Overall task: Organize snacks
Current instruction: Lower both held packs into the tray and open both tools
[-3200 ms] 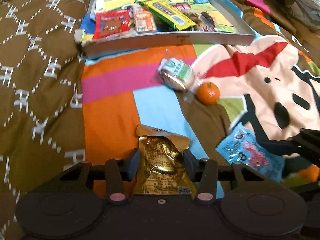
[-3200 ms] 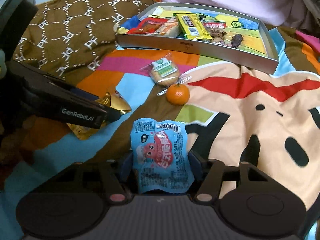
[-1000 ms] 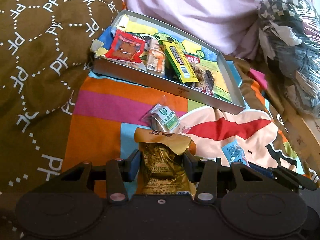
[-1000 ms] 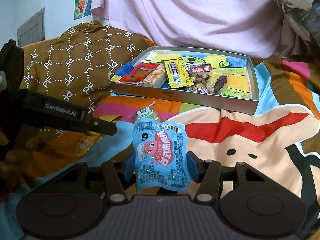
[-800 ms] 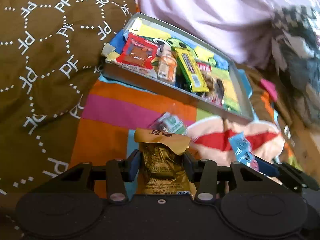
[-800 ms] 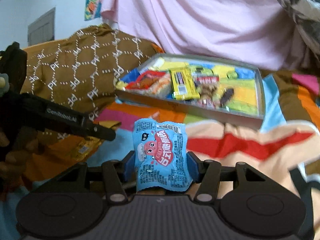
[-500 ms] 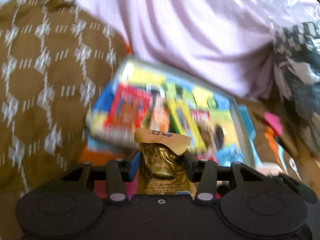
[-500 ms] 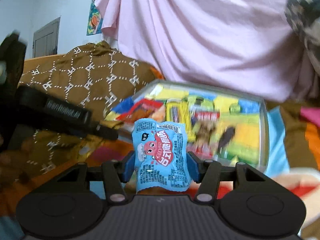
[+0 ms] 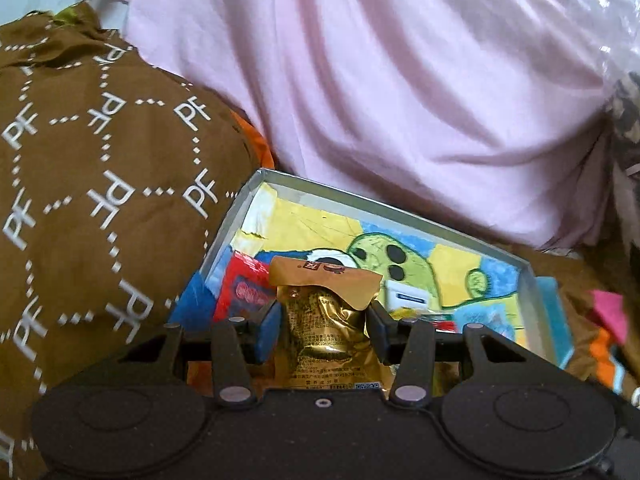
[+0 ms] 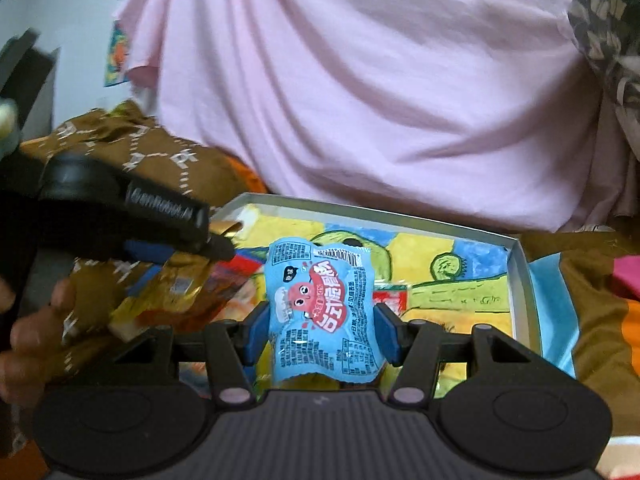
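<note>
My left gripper (image 9: 325, 326) is shut on a gold foil snack packet (image 9: 326, 320), held up over the near left part of the grey tray (image 9: 384, 208). A red packet (image 9: 242, 290) lies in the tray behind the left finger. In the right wrist view my right gripper (image 10: 322, 332) is shut on a light blue packet with a red cartoon print (image 10: 322, 310), above the tray (image 10: 516, 280). The left gripper (image 10: 160, 224) shows at the left of that view with the gold packet (image 10: 180, 280) under it and a hand (image 10: 28, 332) behind.
The tray floor carries a yellow, blue and green cartoon drawing (image 9: 400, 256). A brown quilt printed with white letters (image 9: 92, 200) rises at the left. A pink sheet (image 9: 380, 80) hangs behind the tray. Striped colourful bedding (image 10: 608, 312) lies to the right.
Both grippers have lifted and travelled forward from the bedding to above the tray, each still holding its packet. The tray now fills the lower middle of both views.
</note>
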Tool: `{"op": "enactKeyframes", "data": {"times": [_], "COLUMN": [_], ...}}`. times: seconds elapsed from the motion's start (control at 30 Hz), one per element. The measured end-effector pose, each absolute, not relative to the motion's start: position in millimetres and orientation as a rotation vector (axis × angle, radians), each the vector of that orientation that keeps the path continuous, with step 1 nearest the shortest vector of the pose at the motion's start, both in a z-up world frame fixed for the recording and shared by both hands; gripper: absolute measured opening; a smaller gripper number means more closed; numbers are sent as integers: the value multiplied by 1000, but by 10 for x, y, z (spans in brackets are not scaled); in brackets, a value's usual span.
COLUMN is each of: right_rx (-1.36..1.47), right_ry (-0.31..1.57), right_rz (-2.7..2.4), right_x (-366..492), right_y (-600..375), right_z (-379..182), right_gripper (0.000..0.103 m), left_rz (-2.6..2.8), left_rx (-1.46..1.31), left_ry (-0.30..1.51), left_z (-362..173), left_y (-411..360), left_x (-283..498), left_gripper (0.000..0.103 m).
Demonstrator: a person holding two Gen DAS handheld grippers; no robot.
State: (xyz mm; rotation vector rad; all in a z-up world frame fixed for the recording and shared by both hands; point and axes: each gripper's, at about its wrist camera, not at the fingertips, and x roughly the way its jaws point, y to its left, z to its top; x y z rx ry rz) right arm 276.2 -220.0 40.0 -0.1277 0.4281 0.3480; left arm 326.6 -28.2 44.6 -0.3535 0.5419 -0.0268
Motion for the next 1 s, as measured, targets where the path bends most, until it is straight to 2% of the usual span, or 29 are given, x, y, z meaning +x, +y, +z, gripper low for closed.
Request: {"op": "enactKeyframes", "data": {"times": [0.43,0.5,0.6,0.67,0.8,0.93,1.0], "right_rx": [-47,-29,-32,-38,-50,-65,-68], "right_ry": [507,516,504,489,449,387,361], "right_rz": [312,313,306,305,312,316,312], "right_x": [3225,3239,3227,3208,3094,2902,2789], "right_y": [-2258,-2291,-2301,-2295,-2280,-2291,-2313], "right_z": [165,160,184,216,290,372,420], "right_gripper": [63,65,66,68,77,88,93], "left_rz": [14,20,33,35,38,33,42], "left_rx": [-260,-249,-250,-256,-257,-244,-231], "left_ry": [613,631,631,627,604,557,523], "left_z": [186,183,196,213,291,395,457], "left_y": [-279,-259,-230,-220,-217,-211,-212], "left_x": [3629,3648,3619,3586,3472,3282,3159], "left_gripper": [52,61,68,79,86,98,98]}}
